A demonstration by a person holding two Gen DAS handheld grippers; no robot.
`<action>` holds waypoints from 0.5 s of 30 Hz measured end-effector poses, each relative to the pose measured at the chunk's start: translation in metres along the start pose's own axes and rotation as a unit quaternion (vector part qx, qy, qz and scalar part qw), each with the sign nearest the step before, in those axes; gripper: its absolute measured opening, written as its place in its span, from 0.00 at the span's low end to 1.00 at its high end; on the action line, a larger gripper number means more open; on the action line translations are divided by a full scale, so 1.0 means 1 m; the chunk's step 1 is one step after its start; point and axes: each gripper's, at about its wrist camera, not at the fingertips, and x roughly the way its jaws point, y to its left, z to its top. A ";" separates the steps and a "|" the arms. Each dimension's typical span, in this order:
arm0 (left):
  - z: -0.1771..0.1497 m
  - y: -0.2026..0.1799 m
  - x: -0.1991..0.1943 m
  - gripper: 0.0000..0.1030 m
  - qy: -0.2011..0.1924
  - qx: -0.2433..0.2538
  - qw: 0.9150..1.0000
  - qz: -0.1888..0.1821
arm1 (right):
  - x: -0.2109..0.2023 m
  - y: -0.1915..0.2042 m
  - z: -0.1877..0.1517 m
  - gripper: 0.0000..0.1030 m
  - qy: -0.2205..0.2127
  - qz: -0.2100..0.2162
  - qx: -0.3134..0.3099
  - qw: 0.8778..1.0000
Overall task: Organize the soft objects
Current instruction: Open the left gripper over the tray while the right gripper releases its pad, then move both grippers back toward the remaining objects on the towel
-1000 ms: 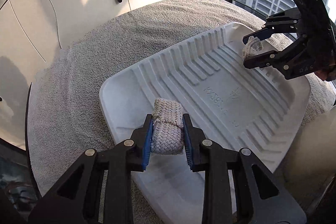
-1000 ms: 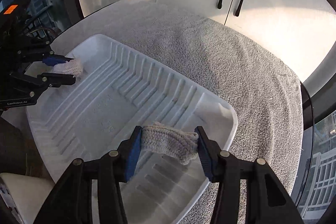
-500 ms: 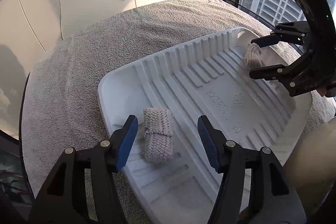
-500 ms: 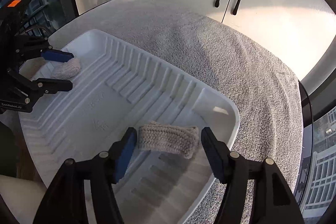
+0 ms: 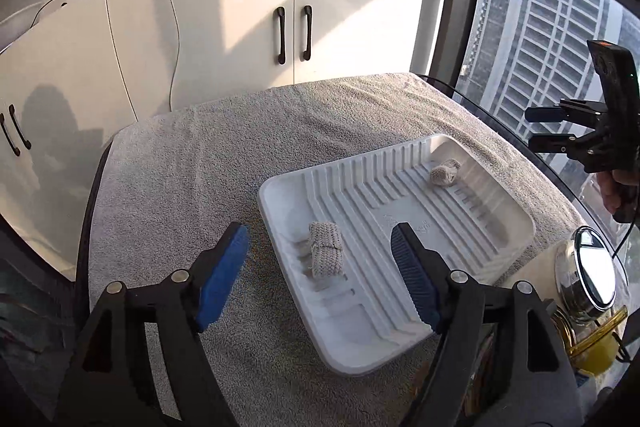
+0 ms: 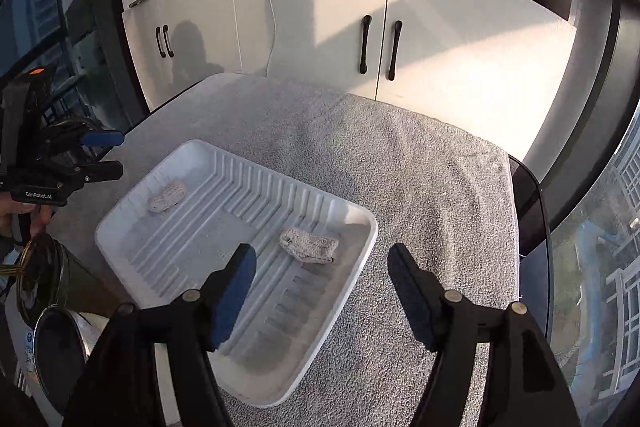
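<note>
Two small folded knit cloths lie in a white ribbed tray (image 5: 400, 195) (image 6: 208, 239). One knit cloth (image 5: 326, 254) (image 6: 167, 195) rests near the tray's corner below my left gripper (image 5: 319, 233) (image 6: 118, 153). Its jaws are opening, with nothing between the blue pads. The other knit cloth (image 5: 444, 173) (image 6: 310, 246) lies at the opposite end, below my right gripper (image 6: 322, 251) (image 5: 534, 129). That gripper's jaws are opening too and hold nothing. Both grippers hang above the tray, apart from the cloths.
A grey towel (image 5: 208, 163) covers the round table under the tray. White cabinets (image 5: 292, 11) stand behind, and windows flank the table. A shiny round lidded pot (image 5: 592, 275) and a yellow container (image 5: 596, 351) sit near the tray's edge.
Both grippers let go of their knit cloths, opened wide, then rose and drew back from the tray. The cloths stay where they were set down.
</note>
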 end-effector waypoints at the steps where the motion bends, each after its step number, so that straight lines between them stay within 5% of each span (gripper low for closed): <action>1: -0.006 -0.003 -0.014 0.75 -0.006 -0.001 1.000 -0.001 | -0.017 0.002 -0.004 0.72 -0.012 0.000 0.004 1.000; 8: -0.065 -0.024 -0.100 0.84 -0.028 -0.031 0.999 0.000 | -0.127 0.048 -0.069 0.82 -0.077 0.005 0.014 0.997; 15: -0.137 -0.068 -0.161 0.88 -0.037 -0.052 0.998 0.023 | -0.172 0.129 -0.155 0.87 -0.088 -0.036 0.006 0.995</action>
